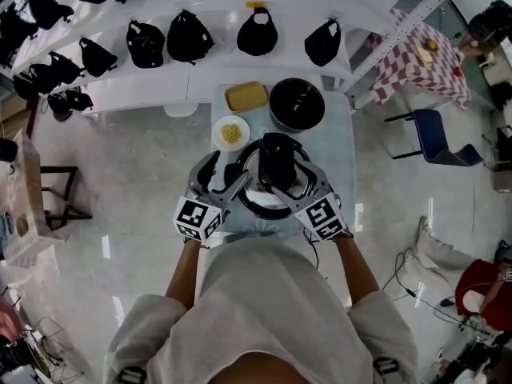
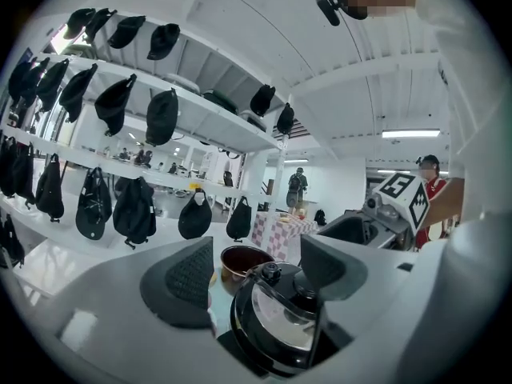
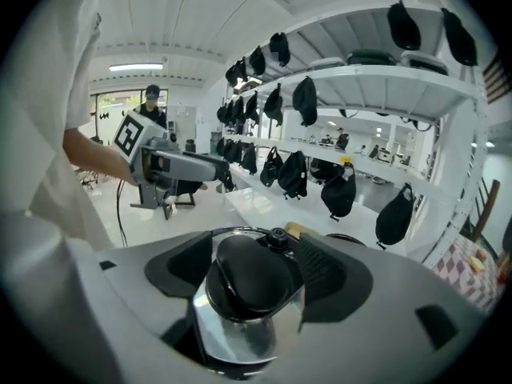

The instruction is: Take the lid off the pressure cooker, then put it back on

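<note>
The pressure cooker stands in the middle of the small table, its steel lid on top with a black knob handle. My right gripper reaches in from the near right. In the right gripper view its jaws press both sides of the knob handle above the shiny lid. My left gripper is open at the cooker's left side. In the left gripper view the lid lies low between the spread pads, nearer the right one.
Behind the cooker stand a black round pot, a yellow dish and a white plate of food. White shelving with black caps and bags runs along the back. A blue chair stands to the right.
</note>
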Tool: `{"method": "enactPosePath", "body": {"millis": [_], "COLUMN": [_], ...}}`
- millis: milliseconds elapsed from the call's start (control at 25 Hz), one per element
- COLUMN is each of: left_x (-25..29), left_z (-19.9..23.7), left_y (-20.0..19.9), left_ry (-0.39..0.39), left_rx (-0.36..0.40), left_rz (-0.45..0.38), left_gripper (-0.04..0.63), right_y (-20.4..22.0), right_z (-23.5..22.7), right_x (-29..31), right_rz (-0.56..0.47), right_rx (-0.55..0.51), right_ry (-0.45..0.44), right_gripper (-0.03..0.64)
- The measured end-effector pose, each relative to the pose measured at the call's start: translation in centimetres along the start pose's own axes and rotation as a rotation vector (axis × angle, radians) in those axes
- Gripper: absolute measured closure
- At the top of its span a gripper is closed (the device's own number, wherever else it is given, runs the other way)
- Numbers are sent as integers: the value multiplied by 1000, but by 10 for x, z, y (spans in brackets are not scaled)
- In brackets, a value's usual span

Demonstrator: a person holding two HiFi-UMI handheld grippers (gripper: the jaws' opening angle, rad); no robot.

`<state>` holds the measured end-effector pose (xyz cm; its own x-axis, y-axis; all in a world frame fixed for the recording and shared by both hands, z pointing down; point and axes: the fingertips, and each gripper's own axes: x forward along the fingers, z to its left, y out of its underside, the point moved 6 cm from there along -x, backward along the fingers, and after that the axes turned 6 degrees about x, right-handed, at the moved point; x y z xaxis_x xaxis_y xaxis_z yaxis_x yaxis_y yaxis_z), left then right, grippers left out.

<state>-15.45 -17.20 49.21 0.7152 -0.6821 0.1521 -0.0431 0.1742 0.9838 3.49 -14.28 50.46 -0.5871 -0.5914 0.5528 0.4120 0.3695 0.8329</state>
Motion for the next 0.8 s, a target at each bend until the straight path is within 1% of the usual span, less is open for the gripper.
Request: {"method": "enactPosePath", "body": {"millis": [160,400,480,600,800], "left_x": [-6,-8,-8,-8,-6], "left_z": [2,0,-1,-4,-8], "left_y": [4,3,2,2,7], "left_ry": [13,25,28,30,17], "left_rx": [-12,-28,-28,-27,-28], "left_rz": [-8,-27,-32,-34,-4], "left_gripper": [273,273,273,273,273], "right_y": [-5,-9,-9,-7,5], "right_z": [3,8,8,8,9], "right_x": [11,19,23,30,44], "right_rz": [139,292,340,399,512], "right_rx": [-151,-277,-306,-316,-357], "right_ry": [-71,-206,-238,-284,-338], "right_gripper": [302,302,302,302,302]}}
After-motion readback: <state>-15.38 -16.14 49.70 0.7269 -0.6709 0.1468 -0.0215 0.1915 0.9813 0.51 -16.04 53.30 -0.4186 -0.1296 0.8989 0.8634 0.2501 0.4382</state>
